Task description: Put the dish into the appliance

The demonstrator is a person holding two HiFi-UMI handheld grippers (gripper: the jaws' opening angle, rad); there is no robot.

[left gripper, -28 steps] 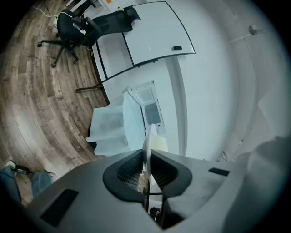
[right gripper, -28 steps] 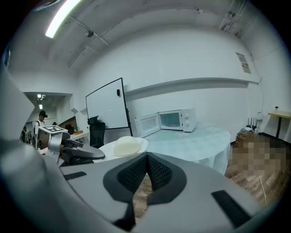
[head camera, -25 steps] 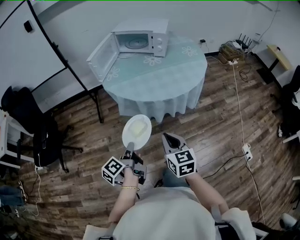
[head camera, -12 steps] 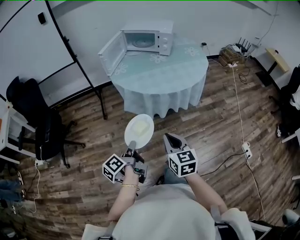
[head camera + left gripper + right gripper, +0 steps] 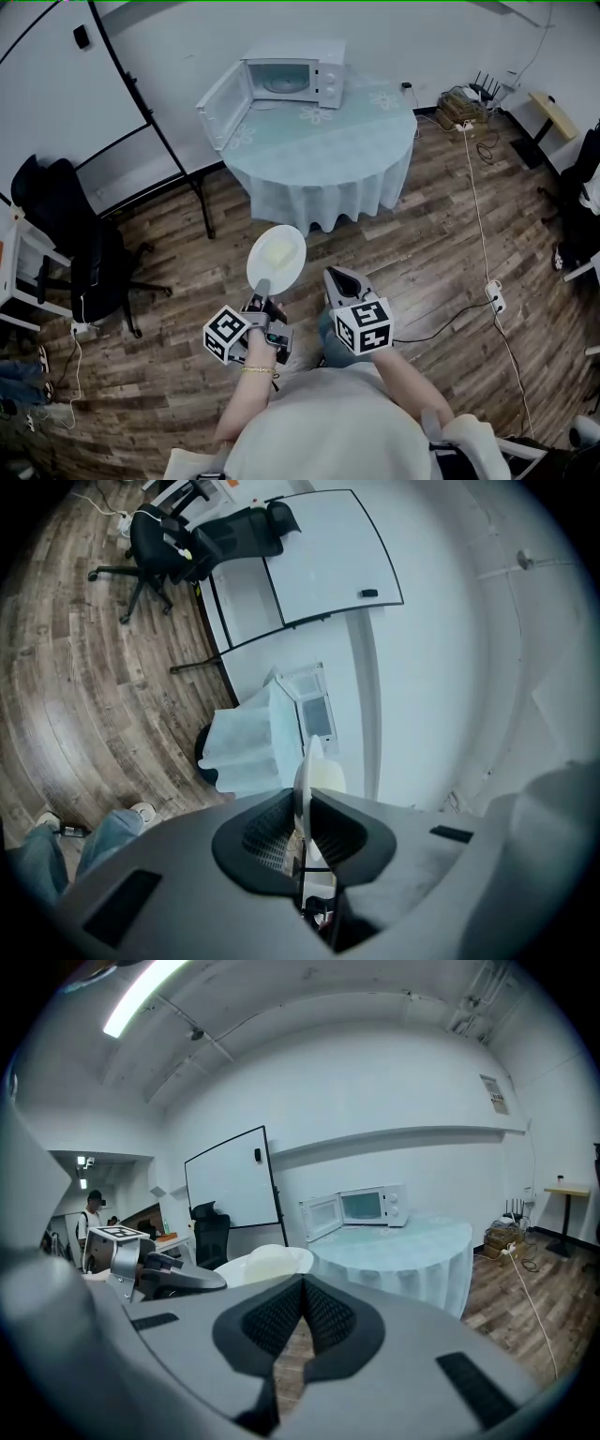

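Your left gripper (image 5: 262,291) is clamped on the near rim of the white dish (image 5: 277,260) — jaws pinched narrow on its edge. The dish sticks out forward, with a pale heap of something on it. Your right gripper (image 5: 336,277) is just beside it, jaws closed together with nothing between them. Both are over the wood floor (image 5: 422,262), well short of the round table (image 5: 328,150). The microwave (image 5: 292,79) sits at the table's far edge — its door (image 5: 223,105) swung wide open to the left, cavity facing you.
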